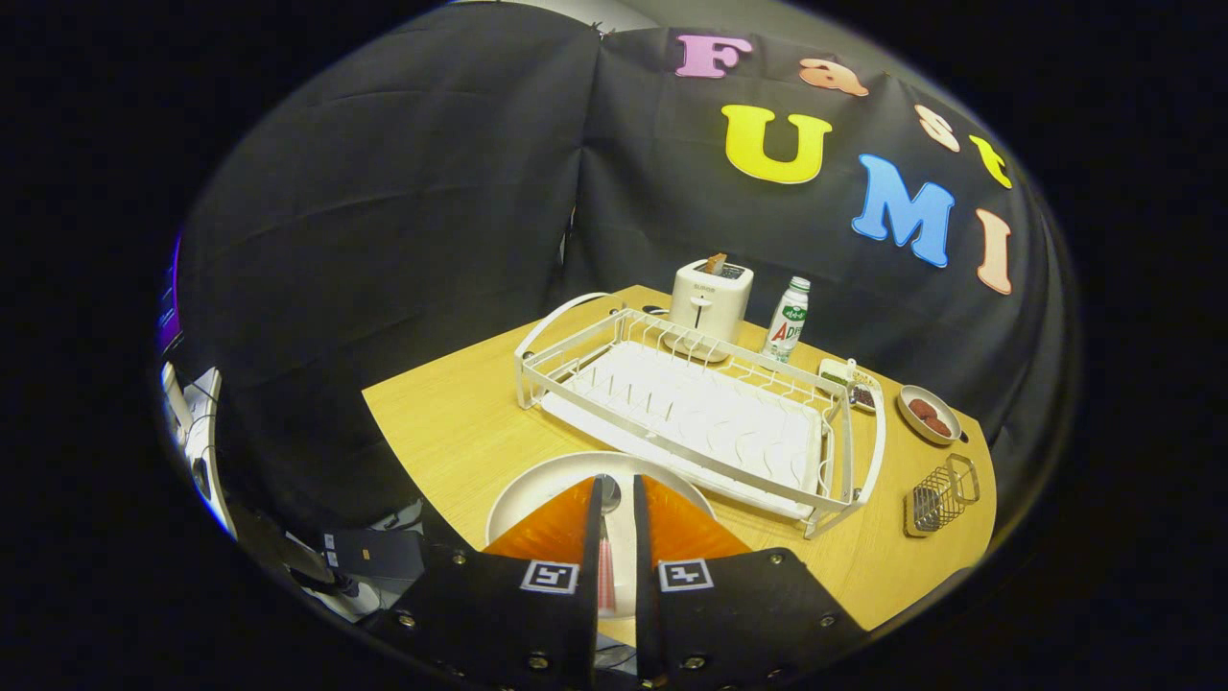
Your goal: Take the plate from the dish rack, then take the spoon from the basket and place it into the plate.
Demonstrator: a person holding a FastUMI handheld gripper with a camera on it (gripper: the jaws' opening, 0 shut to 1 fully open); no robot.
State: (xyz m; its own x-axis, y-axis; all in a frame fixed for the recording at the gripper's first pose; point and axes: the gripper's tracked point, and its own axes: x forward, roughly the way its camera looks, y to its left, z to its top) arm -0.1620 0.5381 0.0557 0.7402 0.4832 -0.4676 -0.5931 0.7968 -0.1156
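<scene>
A white plate lies flat on the wooden table, just in front of the white dish rack, whose slots are empty. My gripper hovers over the plate's middle. Its fingers stand close together on a spoon. The spoon's pinkish handle runs back between the fingers and its metal bowl shows at the fingertips, above the plate. The small wire basket stands to the right of the rack, near the table's right edge, and looks empty.
A white toaster with a slice in it and a bottle stand behind the rack. To the rack's right sit a small tray and a little dish holding brown pieces. The table's left edge is close to the plate.
</scene>
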